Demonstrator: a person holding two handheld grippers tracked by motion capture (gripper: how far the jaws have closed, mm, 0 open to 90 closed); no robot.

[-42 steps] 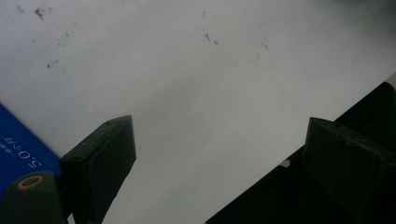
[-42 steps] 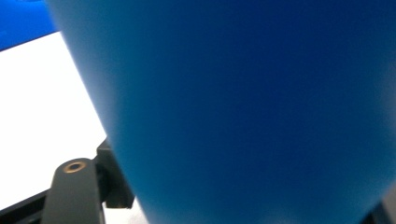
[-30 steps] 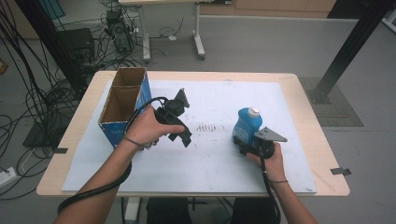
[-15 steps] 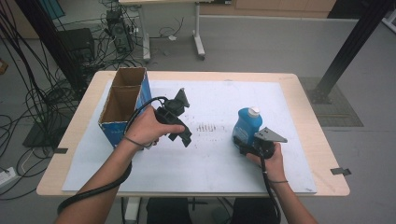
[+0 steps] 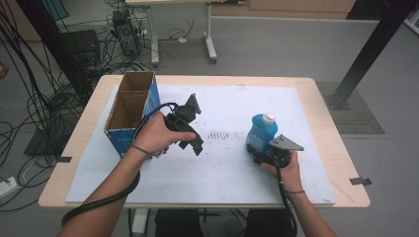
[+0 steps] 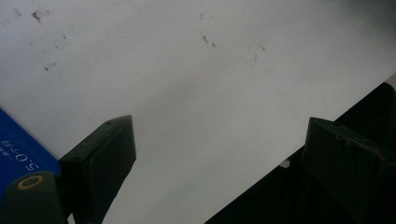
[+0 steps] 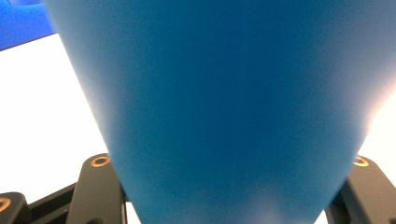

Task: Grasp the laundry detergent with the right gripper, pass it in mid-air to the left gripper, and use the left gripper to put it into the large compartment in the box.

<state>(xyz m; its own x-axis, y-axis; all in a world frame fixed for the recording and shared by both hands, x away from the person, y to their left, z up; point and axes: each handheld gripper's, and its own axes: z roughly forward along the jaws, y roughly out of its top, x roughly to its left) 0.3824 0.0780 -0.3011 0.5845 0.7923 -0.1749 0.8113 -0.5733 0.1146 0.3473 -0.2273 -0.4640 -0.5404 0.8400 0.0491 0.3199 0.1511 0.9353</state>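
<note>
Landmark: blue cardboard box [image 5: 129,112], open top, standing at the left edge of the white sheet [image 5: 217,163] on the table [image 5: 341,158]. A divider splits it into two compartments, a far one and a near one. What shows of both interiors in the high view is bare brown cardboard; the bottoms are partly hidden.

Left gripper [image 5: 193,144]: held just right of the box, above the sheet. Left gripper view: jaws wide apart, nothing between them but white sheet; a blue corner of the box at lower left.

Blue bottle [image 5: 260,132]: white cap, upright, well right of the box. Contents not visible through the opaque wall.

Right gripper [image 5: 255,152]: at the bottle's base. Right gripper view: bottle body sits between the jaws, both against its sides.
</note>
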